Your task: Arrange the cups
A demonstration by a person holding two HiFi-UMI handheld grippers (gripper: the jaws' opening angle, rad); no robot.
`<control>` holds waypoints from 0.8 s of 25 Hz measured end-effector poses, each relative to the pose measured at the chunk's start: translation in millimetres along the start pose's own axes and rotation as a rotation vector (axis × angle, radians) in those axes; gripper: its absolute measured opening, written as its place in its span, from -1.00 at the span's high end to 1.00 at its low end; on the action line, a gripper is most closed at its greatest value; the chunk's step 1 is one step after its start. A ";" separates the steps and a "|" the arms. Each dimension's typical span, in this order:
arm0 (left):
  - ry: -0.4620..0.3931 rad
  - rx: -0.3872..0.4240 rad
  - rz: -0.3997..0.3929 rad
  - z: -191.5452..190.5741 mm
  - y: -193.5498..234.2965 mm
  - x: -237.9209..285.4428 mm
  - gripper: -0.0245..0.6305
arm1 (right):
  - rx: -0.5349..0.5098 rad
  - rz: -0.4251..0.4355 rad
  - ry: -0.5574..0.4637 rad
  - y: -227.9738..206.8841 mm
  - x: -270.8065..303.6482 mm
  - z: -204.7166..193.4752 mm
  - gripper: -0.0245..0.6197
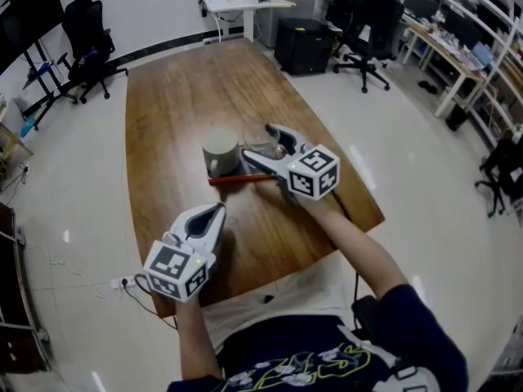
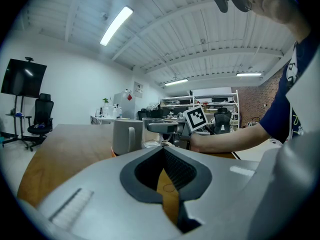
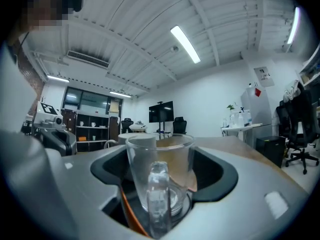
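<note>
A pale mug (image 1: 221,153) stands on a dark tray with an orange edge (image 1: 237,179) at the middle of the wooden table (image 1: 180,96). To its right is a clear glass cup (image 1: 256,148) with my right gripper (image 1: 265,146) shut on it. In the right gripper view the glass cup (image 3: 159,179) sits between the jaws, handle toward the camera, with the mug partly hidden behind it. My left gripper (image 1: 216,212) is shut and holds nothing, near the table's front edge. From there, the left gripper view shows the mug (image 2: 125,136) and glass cup (image 2: 151,133) side by side.
The table's near edge runs just behind the left gripper, its right edge (image 1: 359,178) close to my right forearm. Office chairs (image 1: 90,43), a black cabinet (image 1: 304,46) and a white desk (image 1: 245,5) stand on the floor beyond the far end.
</note>
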State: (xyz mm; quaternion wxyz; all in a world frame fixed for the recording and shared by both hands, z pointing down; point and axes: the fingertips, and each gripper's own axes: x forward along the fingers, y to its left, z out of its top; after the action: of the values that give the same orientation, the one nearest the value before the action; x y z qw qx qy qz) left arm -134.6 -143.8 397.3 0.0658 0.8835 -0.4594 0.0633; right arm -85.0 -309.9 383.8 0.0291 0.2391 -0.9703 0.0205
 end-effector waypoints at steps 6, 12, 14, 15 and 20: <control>-0.001 -0.002 -0.001 -1.2 -0.6 -0.1 0.92 | 0.005 -0.026 0.004 -5.7 -0.2 -2.0 -0.26; -0.002 -0.001 0.000 0.5 -0.7 -1.3 0.92 | 0.038 -0.056 0.110 -7.2 3.6 -18.0 -0.29; -0.002 0.000 0.000 -0.3 -0.5 -1.4 0.93 | 0.039 -0.069 0.106 -7.3 0.7 -18.5 -0.30; -0.002 0.000 0.000 -0.5 -0.6 -1.2 0.93 | 0.039 -0.073 0.105 -7.0 -0.9 -18.7 -0.35; -0.001 -0.002 0.000 -0.9 -1.1 -0.9 0.92 | 0.039 -0.077 0.106 5.1 -21.5 -19.6 -0.86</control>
State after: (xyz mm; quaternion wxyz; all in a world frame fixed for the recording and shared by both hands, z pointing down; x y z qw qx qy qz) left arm -134.3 -142.3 398.0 0.0664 0.8834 -0.4597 0.0625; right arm -67.5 -294.4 401.8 0.0767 0.2752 -0.9570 0.0511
